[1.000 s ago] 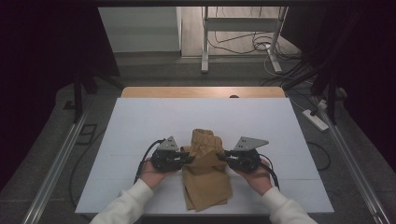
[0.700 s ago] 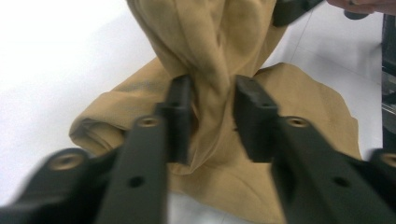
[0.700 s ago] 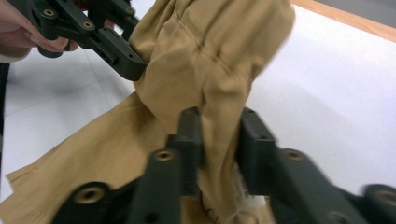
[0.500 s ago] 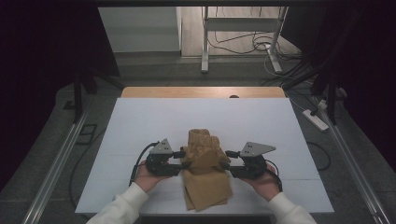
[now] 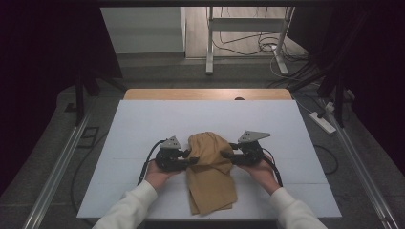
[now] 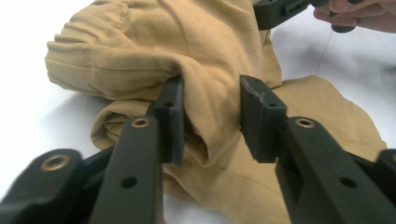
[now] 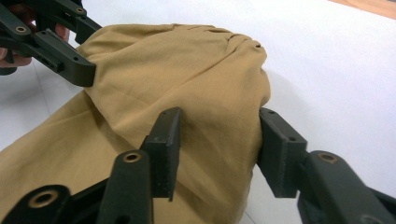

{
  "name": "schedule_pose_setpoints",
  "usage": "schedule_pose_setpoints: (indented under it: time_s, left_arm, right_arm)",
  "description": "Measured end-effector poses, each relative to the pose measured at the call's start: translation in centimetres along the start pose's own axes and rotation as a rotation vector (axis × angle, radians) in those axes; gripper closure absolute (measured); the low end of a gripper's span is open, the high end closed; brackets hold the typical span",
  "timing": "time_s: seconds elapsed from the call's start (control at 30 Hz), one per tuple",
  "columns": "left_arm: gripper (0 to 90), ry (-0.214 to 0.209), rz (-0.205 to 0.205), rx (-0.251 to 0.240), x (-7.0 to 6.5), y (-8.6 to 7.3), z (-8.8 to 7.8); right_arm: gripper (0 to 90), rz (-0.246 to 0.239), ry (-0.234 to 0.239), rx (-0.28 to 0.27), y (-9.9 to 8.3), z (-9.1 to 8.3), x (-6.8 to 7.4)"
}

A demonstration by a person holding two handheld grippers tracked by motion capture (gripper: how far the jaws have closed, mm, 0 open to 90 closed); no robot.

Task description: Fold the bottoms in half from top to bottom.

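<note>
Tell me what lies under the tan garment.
The tan garment rests on the white table, bare around it. Its bunched folds hide whatever is beneath or inside them.

My sleeves are white; both grippers are black, brass-bushed, each topped by a grey triangular plate, cables trailing toward 6 o'clock.

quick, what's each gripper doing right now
left gripper: closing on a fold of the tan cloth, not clamped.
right gripper: closing around the cloth, not clamped.

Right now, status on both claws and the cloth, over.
Left claw and right claw each astride a fold of the tan cloth, jaws just closing, pads not yet clamped. Cloth bunched on the white table. Nothing in the way.
</note>
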State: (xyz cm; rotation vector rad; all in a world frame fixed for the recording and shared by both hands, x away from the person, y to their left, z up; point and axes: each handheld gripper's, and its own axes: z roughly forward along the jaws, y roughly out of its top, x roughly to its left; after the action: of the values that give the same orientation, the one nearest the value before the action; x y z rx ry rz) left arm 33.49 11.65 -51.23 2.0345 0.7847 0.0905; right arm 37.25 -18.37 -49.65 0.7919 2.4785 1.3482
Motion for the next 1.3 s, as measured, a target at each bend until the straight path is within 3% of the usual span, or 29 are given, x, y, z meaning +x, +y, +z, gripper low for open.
schedule_pose_setpoints:
  time_s: [0.27,0.53,0.87,1.0,1.1,1.3]
  left_arm:
    - [72.8,0.005,0.021,0.020,-0.5,0.0,0.0]
    - [73.7,-0.013,0.042,0.038,-1.4,-0.9,-0.7]
    - [72.3,-0.041,0.047,0.065,-2.4,-2.0,-0.9]
    - [68.3,-0.039,0.039,0.058,-2.5,-2.0,-0.9]
    - [57.3,-0.033,0.020,0.031,-2.5,-1.7,-1.2]
    - [45.3,0.024,-0.014,-0.043,-2.0,-0.2,-2.5]
  right_arm:
    - [76.4,-0.014,0.004,0.019,0.1,-0.1,0.5]
    - [81.2,-0.077,0.007,0.017,-0.5,-0.9,2.6]
    - [82.6,-0.106,0.037,0.053,-2.2,-1.8,4.6]
    - [82.8,-0.102,0.048,0.060,-2.6,-1.9,4.7]
    - [83.0,-0.103,0.053,0.061,-2.7,-1.8,4.7]
    - [83.0,-0.106,0.056,0.068,-2.8,-1.8,4.8]
